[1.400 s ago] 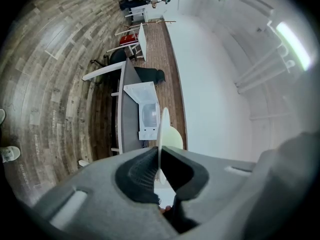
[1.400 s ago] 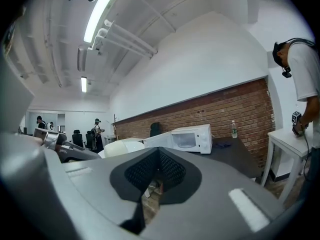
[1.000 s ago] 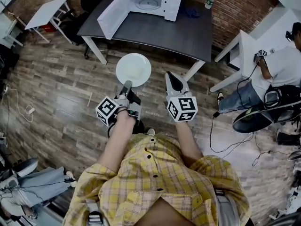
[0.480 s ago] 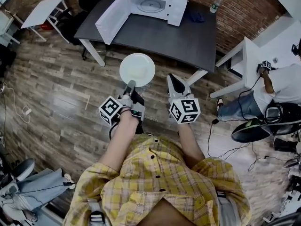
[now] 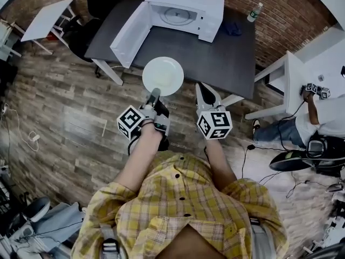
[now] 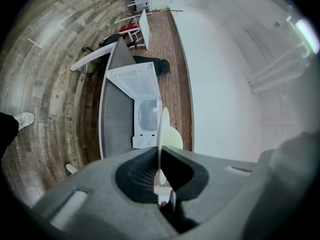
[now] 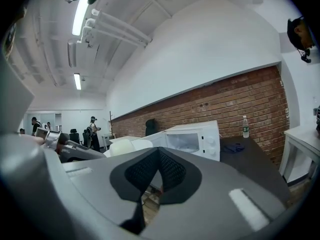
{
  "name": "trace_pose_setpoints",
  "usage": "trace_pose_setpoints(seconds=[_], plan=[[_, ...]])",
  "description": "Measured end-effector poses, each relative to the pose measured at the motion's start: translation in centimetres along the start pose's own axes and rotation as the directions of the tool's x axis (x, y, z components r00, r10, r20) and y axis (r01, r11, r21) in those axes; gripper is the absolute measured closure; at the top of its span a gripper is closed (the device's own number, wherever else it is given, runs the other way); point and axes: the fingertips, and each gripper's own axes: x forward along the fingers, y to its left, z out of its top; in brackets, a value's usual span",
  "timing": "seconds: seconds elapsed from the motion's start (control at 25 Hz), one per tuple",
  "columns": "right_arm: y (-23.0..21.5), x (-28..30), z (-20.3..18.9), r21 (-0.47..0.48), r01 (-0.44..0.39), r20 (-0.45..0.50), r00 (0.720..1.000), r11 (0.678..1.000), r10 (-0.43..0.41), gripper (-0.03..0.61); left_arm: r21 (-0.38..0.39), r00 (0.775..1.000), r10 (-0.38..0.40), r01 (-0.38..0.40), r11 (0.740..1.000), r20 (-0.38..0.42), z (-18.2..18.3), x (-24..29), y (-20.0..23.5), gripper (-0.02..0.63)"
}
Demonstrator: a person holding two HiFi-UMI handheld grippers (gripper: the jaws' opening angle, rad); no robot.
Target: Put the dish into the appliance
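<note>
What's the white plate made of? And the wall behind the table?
The plate looks like glazed ceramic or maybe hard plastic: plain white, smooth, thin-edged. The wall is bare red brick, rough and matte; rows of bricks and mortar lines show.

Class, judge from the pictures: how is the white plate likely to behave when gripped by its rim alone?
Probably stiff: the plate juts from the left claw without sagging. Its smooth rim, pinched at one spot, may slip or pivot. It looks ceramic, so it is likely breakable if dropped.
</note>
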Motion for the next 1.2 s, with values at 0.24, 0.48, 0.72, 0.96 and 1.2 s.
trace_pose_setpoints(seconds=[0.24,0.48,0.72,0.96,1.2], plan=[[-1.3,5.3,1.7,-0.003,0.026,0.006,1.000,1.000,-0.026,0.574,-0.001,0.999,-0.001,0.001,1.000,-0.034,3.1,4.6,-0.9,0.604],[-2.4,9.6,2.8,0.010,0.068,0.001,0.998,0.998,-0.068,0.574,-0.004,0.998,-0.002,0.002,1.000,-0.056,6.1,7.8,-1.5,0.604],[-3.2,13.2,4.6,0.036,0.114,0.010,0.993,0.993,-0.114,0.574,-0.012,0.996,-0.010,0.009,1.000,-0.086,8.5,10.7,-1.8,0.604],[-3.4,15.6,4.6,0.039,0.154,0.004,0.988,0.987,-0.154,0.574,-0.029,0.992,-0.016,0.013,0.999,-0.122,10.2,12.7,-1.8,0.604],[-4.2,16.8,3.6,0.065,0.214,-0.026,0.977,0.975,-0.213,0.574,-0.015,0.990,0.017,-0.019,1.000,-0.140,11.4,13.7,-1.0,0.604]])
